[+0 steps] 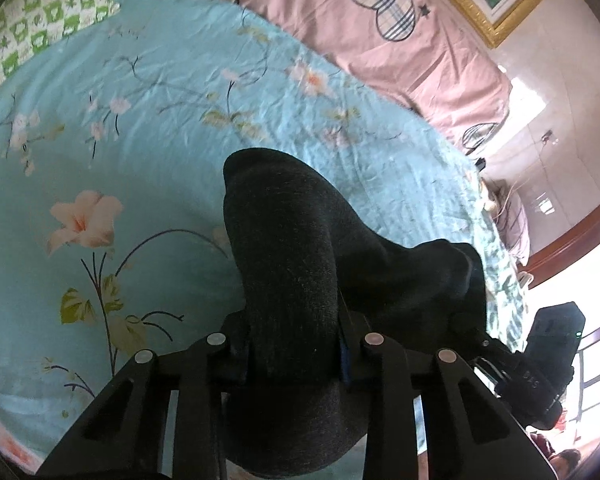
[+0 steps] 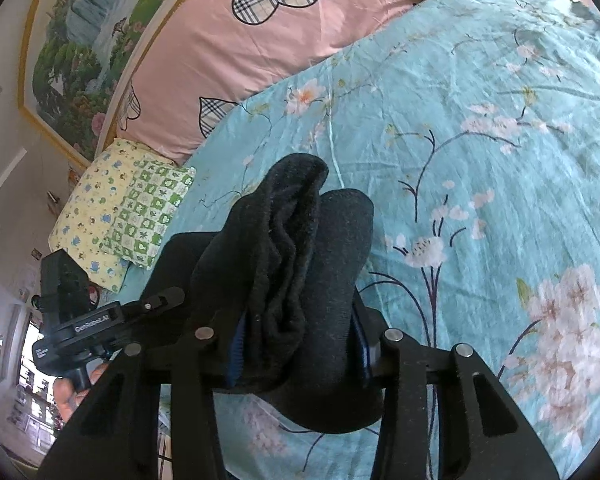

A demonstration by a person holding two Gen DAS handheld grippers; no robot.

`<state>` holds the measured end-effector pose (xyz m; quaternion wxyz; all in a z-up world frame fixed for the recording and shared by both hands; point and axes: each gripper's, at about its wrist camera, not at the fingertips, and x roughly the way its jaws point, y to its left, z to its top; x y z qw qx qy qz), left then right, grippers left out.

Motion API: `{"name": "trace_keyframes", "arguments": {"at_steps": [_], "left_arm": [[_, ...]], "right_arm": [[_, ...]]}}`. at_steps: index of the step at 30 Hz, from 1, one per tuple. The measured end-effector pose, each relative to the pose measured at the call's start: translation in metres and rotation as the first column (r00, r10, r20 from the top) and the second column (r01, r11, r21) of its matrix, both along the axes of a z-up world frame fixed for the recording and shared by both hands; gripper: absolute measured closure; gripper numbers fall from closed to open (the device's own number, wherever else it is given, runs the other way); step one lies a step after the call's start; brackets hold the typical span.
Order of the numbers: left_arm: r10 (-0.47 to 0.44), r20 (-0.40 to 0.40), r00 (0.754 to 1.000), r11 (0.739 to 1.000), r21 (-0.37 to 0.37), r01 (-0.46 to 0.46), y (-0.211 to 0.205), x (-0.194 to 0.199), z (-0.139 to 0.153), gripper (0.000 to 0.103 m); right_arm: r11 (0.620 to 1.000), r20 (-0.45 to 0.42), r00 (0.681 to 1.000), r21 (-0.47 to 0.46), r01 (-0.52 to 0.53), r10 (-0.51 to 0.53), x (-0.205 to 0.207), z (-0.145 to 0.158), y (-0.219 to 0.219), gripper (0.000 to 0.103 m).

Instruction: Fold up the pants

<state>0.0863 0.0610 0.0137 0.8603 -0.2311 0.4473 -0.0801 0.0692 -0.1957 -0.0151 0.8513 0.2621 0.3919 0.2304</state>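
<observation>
The black pants [image 1: 292, 248] hang bunched between my two grippers, lifted above the bed. My left gripper [image 1: 294, 352] is shut on a thick fold of the pants, which drapes over and below its jaws. My right gripper [image 2: 298, 344] is shut on another bunched part of the pants [image 2: 296, 248], with crumpled fabric standing up between the fingers. The right gripper also shows at the right edge of the left wrist view [image 1: 540, 364]. The left gripper shows at the left of the right wrist view [image 2: 80, 320]. The fingertips are hidden by the cloth.
The bed has a turquoise floral sheet [image 1: 120, 140] [image 2: 480, 160]. A pink duvet with plaid hearts [image 1: 380, 32] [image 2: 260, 32] lies along the far side. A green and yellow patterned pillow [image 2: 120, 216] [image 1: 32, 28] sits at the bed's end. A framed painting [image 2: 92, 40] hangs on the wall.
</observation>
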Motion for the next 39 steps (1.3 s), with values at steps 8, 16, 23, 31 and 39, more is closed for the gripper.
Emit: {"name": "trace_keyframes", "arguments": {"at_steps": [8,16,23,31,39], "left_arm": [[0.013,0.081,0.997,0.997,0.071,-0.019,0.001,-0.012,0.034,0.073],[0.061,0.117,0.991,0.992,0.106,-0.074,0.022,-0.015,0.052,0.073],[0.114,0.123,0.986,0.984,0.121,-0.129,0.047,-0.013,0.055,0.073],[0.158,0.131,0.979,0.975,0.138,-0.176,0.067,-0.009,0.054,0.073],[0.224,0.114,0.968,0.961,0.137,-0.239,0.093,-0.001,0.046,0.073]], "right_arm": [[1.000,0.030,0.999,0.011,-0.026,0.026,0.004,0.018,0.011,0.059],[0.997,0.059,0.995,0.010,-0.079,0.078,0.023,0.033,0.037,0.059],[0.991,0.070,0.989,0.007,-0.135,0.134,0.041,0.038,0.060,0.059],[0.983,0.072,0.980,0.004,-0.185,0.184,0.064,0.039,0.087,0.059],[0.969,0.066,0.967,-0.012,-0.246,0.246,0.094,0.036,0.117,0.059]]}}
